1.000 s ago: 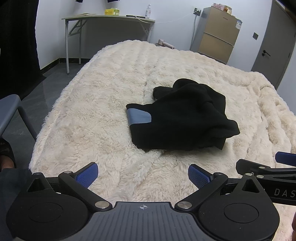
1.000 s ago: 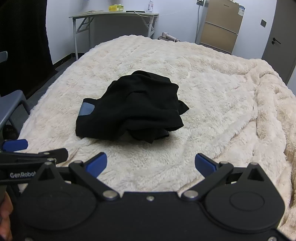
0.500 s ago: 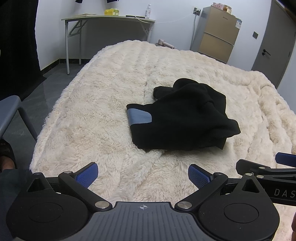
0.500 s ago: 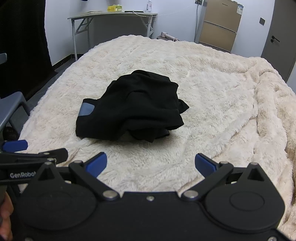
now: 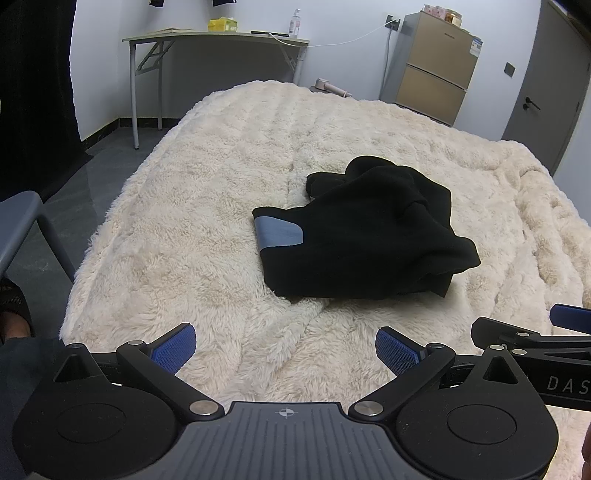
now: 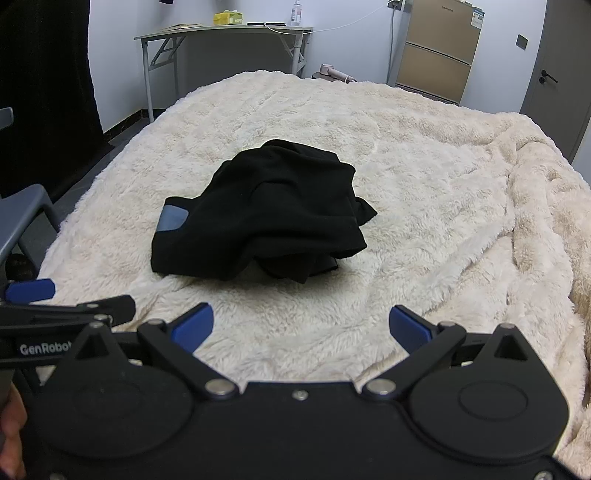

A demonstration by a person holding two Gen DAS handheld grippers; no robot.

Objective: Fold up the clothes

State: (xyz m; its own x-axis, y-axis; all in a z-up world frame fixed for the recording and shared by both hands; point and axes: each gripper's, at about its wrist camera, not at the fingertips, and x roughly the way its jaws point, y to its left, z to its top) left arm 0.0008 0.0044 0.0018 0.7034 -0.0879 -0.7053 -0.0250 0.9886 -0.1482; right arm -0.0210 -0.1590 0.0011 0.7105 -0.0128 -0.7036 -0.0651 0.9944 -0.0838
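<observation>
- Black fleece, bundled in a heap: the garment (image 5: 369,236) lies near the middle of the bed, on a cream shaggy blanket (image 5: 207,236), with a grey-blue patch (image 5: 279,232) showing at its nine o'clock edge.
- Almost nothing has changed over the last second; the heap keeps its shape and place, and both tools have stayed hanging short of it. I'd judge the folding has not begun.
- Left tongs (image 5: 284,345) are spread wide and empty over the blanket's near edge, the garment lying at about one o'clock from them, apart.
- Right tongs (image 6: 301,325) are likewise spread and empty, the garment (image 6: 266,218) at about eleven o'clock, untouched.
- Each tool shows in the other's view, side by side.
- Next, I'd guess, comes finding an edge and spreading the heap flat; the tangled layers may hide the hem.
- Containers: none hold clothes. On the far worktop (image 6: 221,31) sit a yellow box (image 6: 228,16) and a pump bottle (image 6: 295,11); a tan cabinet (image 5: 437,64) stands shut at one o'clock.
</observation>
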